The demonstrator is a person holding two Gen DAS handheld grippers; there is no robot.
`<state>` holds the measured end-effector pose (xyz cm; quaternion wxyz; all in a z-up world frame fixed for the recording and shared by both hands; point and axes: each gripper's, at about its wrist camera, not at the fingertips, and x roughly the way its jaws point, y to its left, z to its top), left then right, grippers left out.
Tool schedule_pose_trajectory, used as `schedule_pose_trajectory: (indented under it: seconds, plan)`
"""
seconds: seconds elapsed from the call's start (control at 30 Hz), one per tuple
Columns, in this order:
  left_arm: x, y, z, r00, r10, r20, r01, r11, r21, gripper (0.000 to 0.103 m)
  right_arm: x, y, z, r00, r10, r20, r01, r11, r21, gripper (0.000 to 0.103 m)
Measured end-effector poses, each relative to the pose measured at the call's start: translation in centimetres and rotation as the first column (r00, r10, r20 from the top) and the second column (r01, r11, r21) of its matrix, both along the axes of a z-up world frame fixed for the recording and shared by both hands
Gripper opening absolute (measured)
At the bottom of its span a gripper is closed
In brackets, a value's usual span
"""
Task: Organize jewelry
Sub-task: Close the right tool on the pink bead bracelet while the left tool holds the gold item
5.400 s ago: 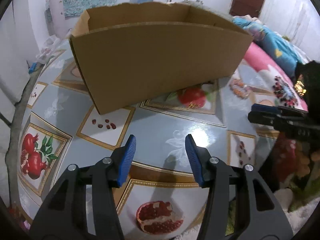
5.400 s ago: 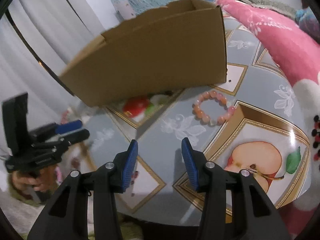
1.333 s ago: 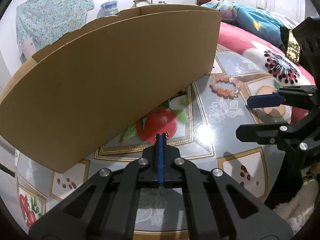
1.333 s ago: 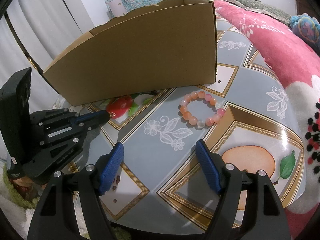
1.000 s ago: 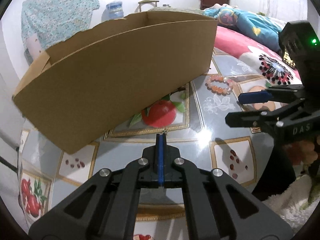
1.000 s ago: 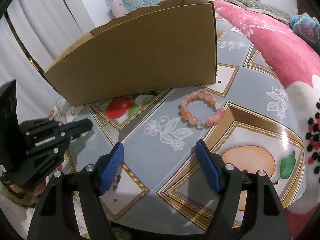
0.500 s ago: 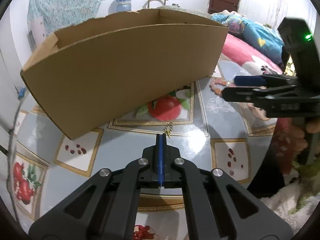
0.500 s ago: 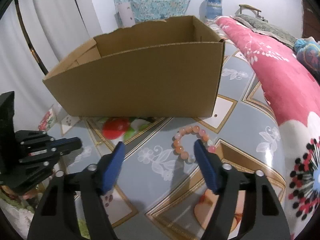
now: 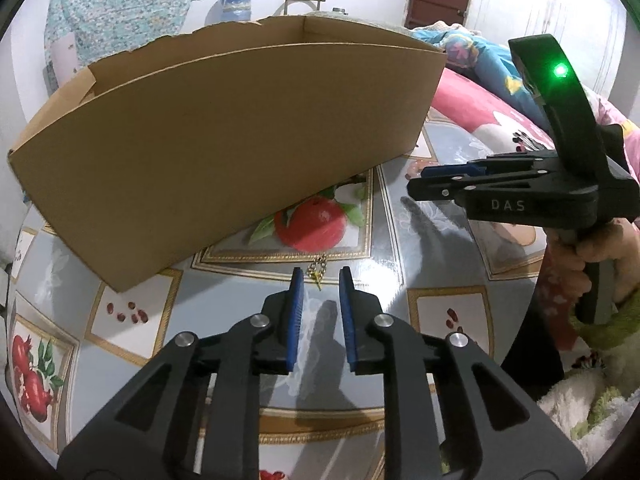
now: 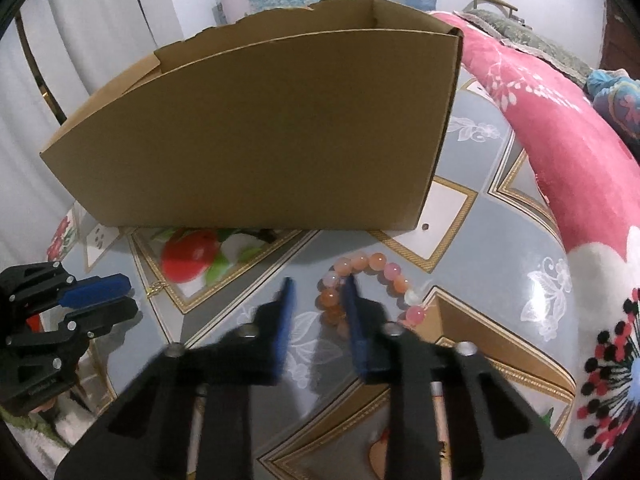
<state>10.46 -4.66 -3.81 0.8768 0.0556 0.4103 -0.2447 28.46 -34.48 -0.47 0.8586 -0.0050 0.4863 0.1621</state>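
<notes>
A small gold chain (image 9: pixel 317 270) lies on the fruit-patterned tablecloth (image 9: pixel 400 264) in front of an open cardboard box (image 9: pixel 224 140). My left gripper (image 9: pixel 320 280) hovers just short of the chain. Its jaws are opening and nothing is pinched between them. In the right wrist view the chain (image 10: pixel 156 288) shows beside the left gripper (image 10: pixel 96 296). A bracelet of orange and pink beads (image 10: pixel 384 270) lies right of the box's corner. My right gripper (image 10: pixel 318 282), blurred, is over the bracelet's left arc. Its jaws are closing with beads between them, and the left pad is still clear of the beads.
The box (image 10: pixel 260 132) fills the back of the table. A pink flowered blanket (image 10: pixel 560 140) borders the table's right side. A person's hand (image 9: pixel 592 256) holds the right gripper (image 9: pixel 436 176), which reaches in from the right in the left wrist view.
The left jaws, shut before, have parted with the gold chain lying on the table. The right gripper moved forward over the bracelet and its jaws narrowed from wide to a small gap.
</notes>
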Motion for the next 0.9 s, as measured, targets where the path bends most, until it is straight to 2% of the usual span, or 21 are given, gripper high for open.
schedule_pose_trajectory:
  seconds: [0.03, 0.17, 0.47, 0.53, 0.73, 0.9]
  plan:
    - [0.1, -0.1, 0.0, 1.0, 0.0, -0.001, 0.0, 1.0, 0.001, 0.018, -0.1, -0.1, 0.0, 1.0, -0.006, -0.002, 0.006, 1.0, 0.002, 0.01]
    - [0.7, -0.3, 0.0, 1.0, 0.001, -0.003, -0.001, 1.0, -0.001, 0.028, -0.8, -0.6, -0.2, 1.0, -0.023, -0.013, 0.024, 0.998, 0.055, 0.01]
    - [1.9, -0.8, -0.5, 1.0, 0.016, -0.021, -0.015, 0.999, 0.031, 0.028, -2.3, -1.0, -0.4, 1.0, -0.029, -0.012, 0.03, 0.991, 0.127, 0.01]
    - [2.1, -1.0, -0.5, 1.0, 0.019, -0.023, -0.018, 0.999, 0.033, 0.02, -2.3, -1.1, -0.4, 0.999, -0.029, -0.014, 0.03, 0.99, 0.14, 0.01]
    - [1.7, -1.6, -0.5, 1.0, 0.008, 0.011, -0.01, 0.993, 0.122, 0.002, -2.5, -1.6, -0.6, 1.0, -0.03, -0.006, 0.03, 0.986, 0.165, 0.01]
    - [1.4, -1.3, -0.4, 1.0, 0.002, 0.016, -0.004, 0.994, 0.114, 0.001, -2.7, -2.0, -0.7, 0.999, -0.037, -0.007, 0.038, 0.982, 0.185, 0.01]
